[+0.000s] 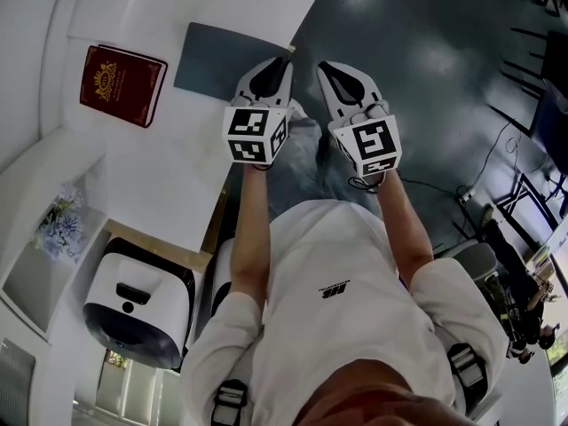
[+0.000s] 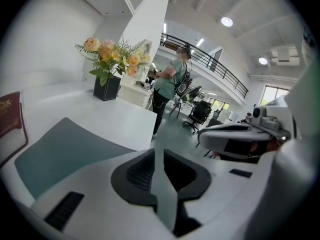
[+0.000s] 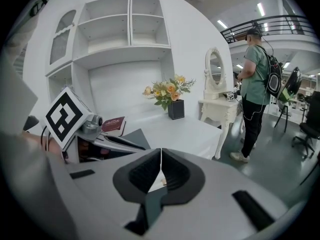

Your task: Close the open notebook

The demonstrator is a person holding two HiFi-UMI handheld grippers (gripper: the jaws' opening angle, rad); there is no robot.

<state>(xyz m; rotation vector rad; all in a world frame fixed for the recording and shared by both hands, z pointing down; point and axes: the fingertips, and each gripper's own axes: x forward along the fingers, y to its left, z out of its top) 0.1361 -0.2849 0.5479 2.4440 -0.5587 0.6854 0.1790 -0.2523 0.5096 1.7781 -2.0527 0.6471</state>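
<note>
While both grippers hang side by side at its near edge, the white table (image 1: 169, 176) takes up the left of the head view. It carries everything that belongs to the task.

A person (image 3: 255, 74) with a backpack stands on the dark floor well beyond the table's far corner, turned away.

On the table, a grey mat (image 1: 222, 60) lies flat with one side along the near edge.

The left gripper (image 1: 282, 60) has its tips over the corner of the mat at that edge. Its jaws are drawn almost together with only a thin slit between them, and nothing is in that slit. The right gripper (image 1: 323, 66) is just beside it, out over the floor and off the table. Its jaws are clenched tip to tip on nothing.

The notebook (image 1: 122, 84) lies closed, its dark red cover and gold emblem facing up. It sits further in from the near edge than the mat, toward the wall-side edge, apart from the mat and well clear of both grippers.

A black pot of flowers (image 2: 112, 59) stands upright near the table's far edge.
</note>
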